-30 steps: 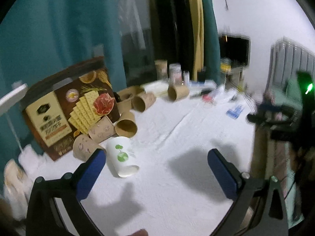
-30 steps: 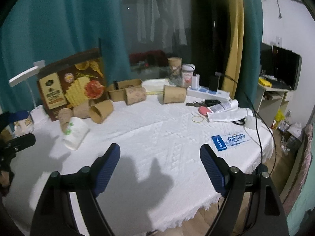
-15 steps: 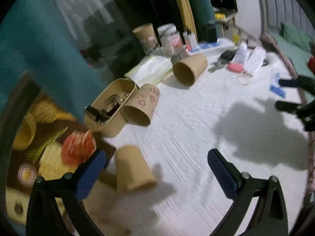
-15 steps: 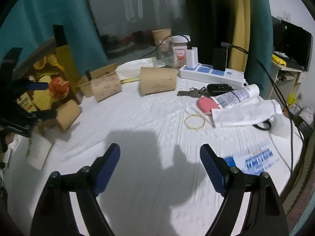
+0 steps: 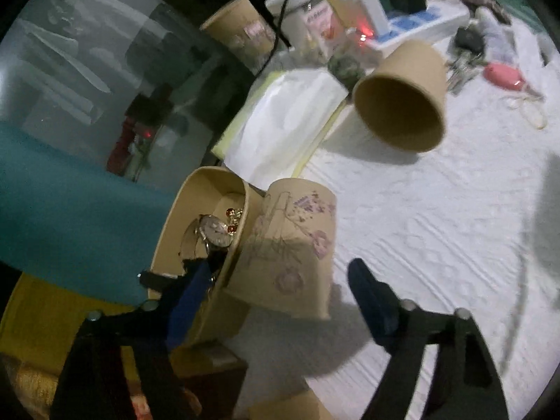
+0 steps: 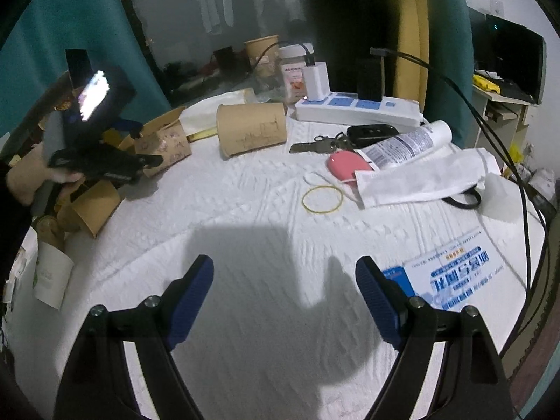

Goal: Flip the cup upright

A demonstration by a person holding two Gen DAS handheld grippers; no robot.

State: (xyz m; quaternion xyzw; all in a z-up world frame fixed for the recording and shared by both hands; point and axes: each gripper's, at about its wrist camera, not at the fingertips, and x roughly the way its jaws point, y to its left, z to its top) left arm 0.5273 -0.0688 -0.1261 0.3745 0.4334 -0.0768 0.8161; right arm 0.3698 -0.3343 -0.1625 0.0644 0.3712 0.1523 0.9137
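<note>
In the left wrist view, your left gripper (image 5: 276,283) is wide open and sits around the flower-printed cup (image 5: 292,248), which lies on its side near the far-left edge of the table (image 5: 437,227). Its left finger seems to reach into the cardboard box (image 5: 196,217) that touches the cup, the one with a watch (image 5: 215,232) inside; the right finger is on the free side. A plain brown cup (image 5: 402,99) lies further away, its mouth toward you, beside a white tissue pack (image 5: 287,119).

In the right wrist view, your right gripper (image 6: 283,295) is wide open and holds nothing, low over the near part of the table. The left gripper is at the left edge, over the printed cup (image 6: 164,147).

I judge this cup as thin paper: very light, easy to crush, a little slippery. Take it across the middle of the wall, gently, and keep the left finger out of the box so that you do not drag it.
</note>
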